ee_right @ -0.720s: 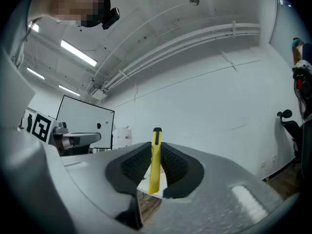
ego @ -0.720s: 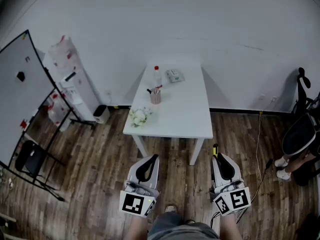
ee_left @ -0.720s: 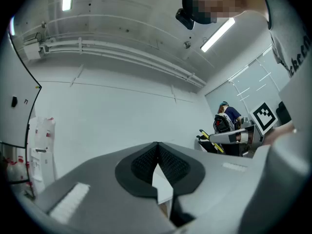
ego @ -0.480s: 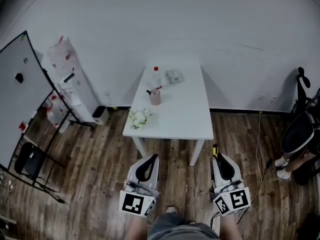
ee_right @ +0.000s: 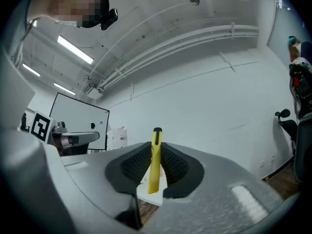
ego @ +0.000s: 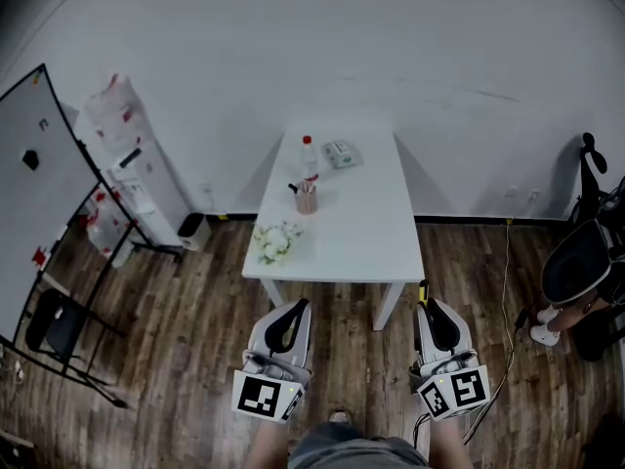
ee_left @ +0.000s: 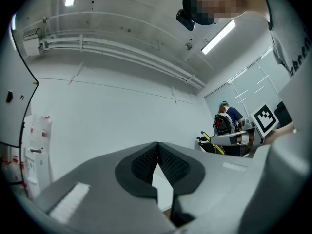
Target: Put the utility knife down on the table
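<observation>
**Knife carried up, still short of the surface**

Short of the surface's (ego: 361, 225) near edge, the person holds both tools low over the wooden floor. The left hand-held gripper (ego: 296, 309) has its jaws pressed together with nothing between them. The right hand-held gripper (ego: 426, 307) is clamped on the yellow utility knife (ee_right: 155, 161), pads squeezing its flanks.

The knife's long axis runs along the jaws, with its black-capped end poking out past the tips toward the surface, near the right front leg. The surface lies straight ahead of that gripper and the right hand is the one carrying, so I judge the next move is a reach forward and down onto the bare near half.

Farther across the surface stand a bunch of flowers (ego: 276, 241), a cup (ego: 307, 200) of pens, a bottle (ego: 309, 152) and a small box (ego: 341, 151), all toward its left and back.

Compared with a moment ago, the surface sits slightly lower in the head view, so the person seems to have edged closer to it; the grip looks unchanged.
</observation>
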`<state>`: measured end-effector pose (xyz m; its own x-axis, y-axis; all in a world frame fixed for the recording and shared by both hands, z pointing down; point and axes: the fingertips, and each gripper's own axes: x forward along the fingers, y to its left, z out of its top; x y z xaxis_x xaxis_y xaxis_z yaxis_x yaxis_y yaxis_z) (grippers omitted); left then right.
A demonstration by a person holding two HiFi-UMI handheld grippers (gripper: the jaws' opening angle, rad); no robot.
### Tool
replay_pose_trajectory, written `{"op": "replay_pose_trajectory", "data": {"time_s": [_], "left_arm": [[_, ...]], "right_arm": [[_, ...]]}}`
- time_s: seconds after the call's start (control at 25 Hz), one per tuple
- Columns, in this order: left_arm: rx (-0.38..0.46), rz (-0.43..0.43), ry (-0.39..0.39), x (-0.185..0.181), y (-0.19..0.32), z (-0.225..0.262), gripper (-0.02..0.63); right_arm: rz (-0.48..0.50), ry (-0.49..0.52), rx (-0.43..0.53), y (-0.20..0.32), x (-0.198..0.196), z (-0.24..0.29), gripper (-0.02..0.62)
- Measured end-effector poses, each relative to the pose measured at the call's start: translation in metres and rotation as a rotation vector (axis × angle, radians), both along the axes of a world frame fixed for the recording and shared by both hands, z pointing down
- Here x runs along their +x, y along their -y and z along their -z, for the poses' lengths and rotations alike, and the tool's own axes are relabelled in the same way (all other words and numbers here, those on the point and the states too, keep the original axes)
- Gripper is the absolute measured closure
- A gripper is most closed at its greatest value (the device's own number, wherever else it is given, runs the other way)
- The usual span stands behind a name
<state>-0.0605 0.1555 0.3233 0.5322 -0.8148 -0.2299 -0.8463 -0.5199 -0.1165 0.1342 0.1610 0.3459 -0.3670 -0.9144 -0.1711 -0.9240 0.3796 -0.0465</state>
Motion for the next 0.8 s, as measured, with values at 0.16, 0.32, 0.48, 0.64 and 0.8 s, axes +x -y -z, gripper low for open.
{"op": "replay_pose_trajectory", "data": {"time_s": [0.16, 0.32, 0.48, 0.64, 0.8], "left_arm": [[0.006, -0.022, -0.005, -0.008, 0.012, -0.001, 0.594], [0.001, -0.041, -0.016, -0.013, 0.021, -0.003, 0.594], [0.000, -0.056, -0.025, -0.014, 0.032, -0.003, 0.594], [0.001, -0.056, -0.038, -0.017, 0.045, -0.005, 0.594], [0.003, -0.047, -0.040, -0.017, 0.063, -0.003, 0.592]], "right_arm": [[-0.022, 0.017, 0.016, 0.006, -0.005, 0.002, 0.535], [-0.037, 0.015, 0.009, 0.009, -0.008, 0.001, 0.535], [-0.052, 0.007, 0.003, 0.018, -0.008, 0.002, 0.534], [-0.044, -0.001, 0.003, 0.032, -0.012, 0.002, 0.534], [-0.031, 0.003, 0.001, 0.052, -0.013, 0.002, 0.535]]}}
